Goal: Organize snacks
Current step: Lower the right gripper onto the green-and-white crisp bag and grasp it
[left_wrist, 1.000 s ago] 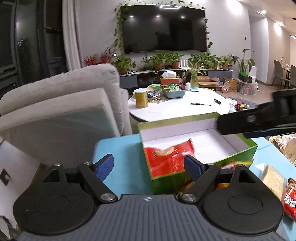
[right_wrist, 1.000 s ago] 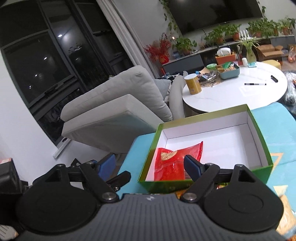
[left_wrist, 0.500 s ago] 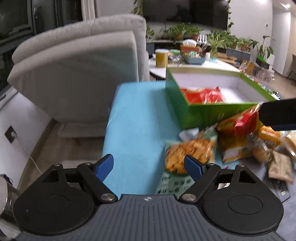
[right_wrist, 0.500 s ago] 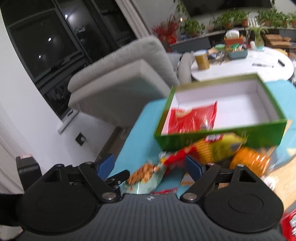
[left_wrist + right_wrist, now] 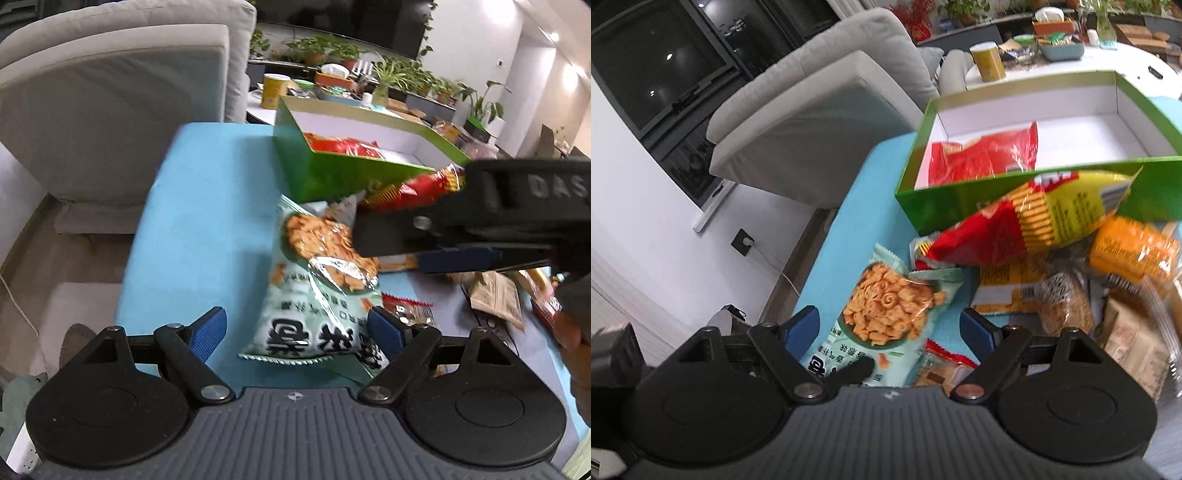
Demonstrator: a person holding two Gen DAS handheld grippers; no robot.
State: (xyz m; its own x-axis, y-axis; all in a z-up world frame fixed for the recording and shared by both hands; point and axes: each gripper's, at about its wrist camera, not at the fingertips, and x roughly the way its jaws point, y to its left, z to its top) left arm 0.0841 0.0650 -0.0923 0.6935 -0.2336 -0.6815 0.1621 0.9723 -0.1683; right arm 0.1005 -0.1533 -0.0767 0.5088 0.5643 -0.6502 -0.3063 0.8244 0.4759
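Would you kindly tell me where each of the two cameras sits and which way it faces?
Left wrist: on the left gripper, angled down over the pale green cracker bag toward the green cardboard box; the right gripper and a hand cross at right.
Right wrist: on the right gripper, angled down at the same bag and box.
Shared: bag, box, red packet inside.

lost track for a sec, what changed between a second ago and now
Both grippers dipped from facing the green box toward the loose snacks, the left gripper and right gripper now over the pale green bag. Nothing grabbed or released. Red bag remains boxed; jaws stay open.
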